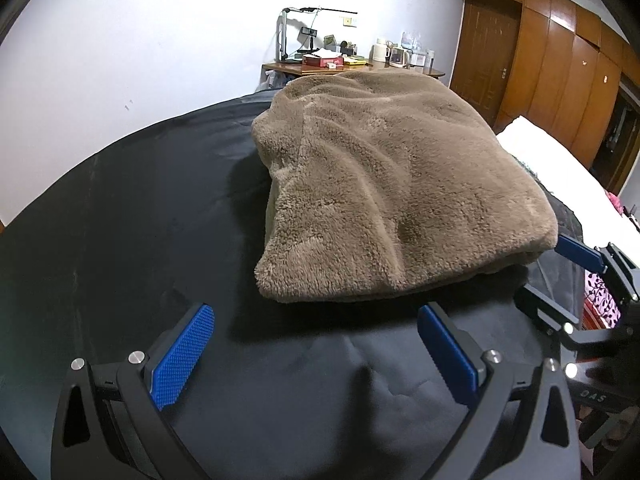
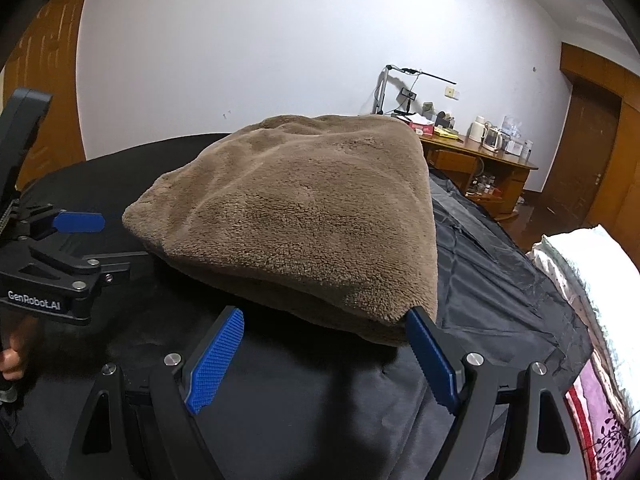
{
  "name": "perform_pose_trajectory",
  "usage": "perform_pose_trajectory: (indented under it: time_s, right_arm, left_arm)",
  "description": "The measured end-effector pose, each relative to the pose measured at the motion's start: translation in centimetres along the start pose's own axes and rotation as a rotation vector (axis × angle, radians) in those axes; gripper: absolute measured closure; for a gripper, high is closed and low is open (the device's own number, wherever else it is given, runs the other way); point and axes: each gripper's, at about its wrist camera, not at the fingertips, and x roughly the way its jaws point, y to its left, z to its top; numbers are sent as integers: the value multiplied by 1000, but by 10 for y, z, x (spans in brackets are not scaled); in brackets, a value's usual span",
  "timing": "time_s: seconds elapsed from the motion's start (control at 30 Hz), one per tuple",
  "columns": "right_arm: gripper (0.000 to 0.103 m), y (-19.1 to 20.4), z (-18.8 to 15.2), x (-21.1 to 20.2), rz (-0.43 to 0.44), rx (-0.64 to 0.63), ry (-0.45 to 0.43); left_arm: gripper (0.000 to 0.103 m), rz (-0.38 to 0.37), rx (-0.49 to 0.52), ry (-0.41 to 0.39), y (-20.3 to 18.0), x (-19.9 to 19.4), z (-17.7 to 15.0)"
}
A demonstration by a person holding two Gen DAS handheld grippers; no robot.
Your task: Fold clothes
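On left hand-held gripper (image 2: 80, 222): "GenRobot.AI" (white lettering).

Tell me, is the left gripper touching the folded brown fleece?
Apart. In the left wrist view, the left gripper has its jaws wide open, and a strip of black cover shows between its blue pads and the fleece.

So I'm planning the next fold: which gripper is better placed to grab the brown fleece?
Probably the right gripper: its open jaws already reach the folded brown fleece's near corner. The left gripper is open too, but short of the edge.
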Motion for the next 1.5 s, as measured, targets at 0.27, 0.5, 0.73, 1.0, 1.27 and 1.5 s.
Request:
perform_pose_trajectory:
  time_s: [0.27, 0.5, 0.73, 1.0, 1.27, 1.5]
  right_arm:
    - [18, -9, 8, -15, -69, 56, -90]
    - [18, -14, 20, -32, -121, 127, -192]
    - [18, -5, 21, -22, -99, 127, -184]
    - [18, -4, 19, -16, -130, 127, -183]
    - [18, -4, 21, -18, -167, 133, -215]
    - [18, -1, 27, -17, -227, 141, -181]
  left_arm:
    - [1, -11, 5, -25, -6, -8, 3]
    - [1, -15, -6, -64, -5, -22, 7]
    - [1, -15, -20, -72, 0, -30, 4]
    - [1, -23, -44, -70, 2, -33, 1]
    - [1, -33, -90, -104, 5, -46, 2]
    - [1, 28, -104, -201, 6, -71, 3]
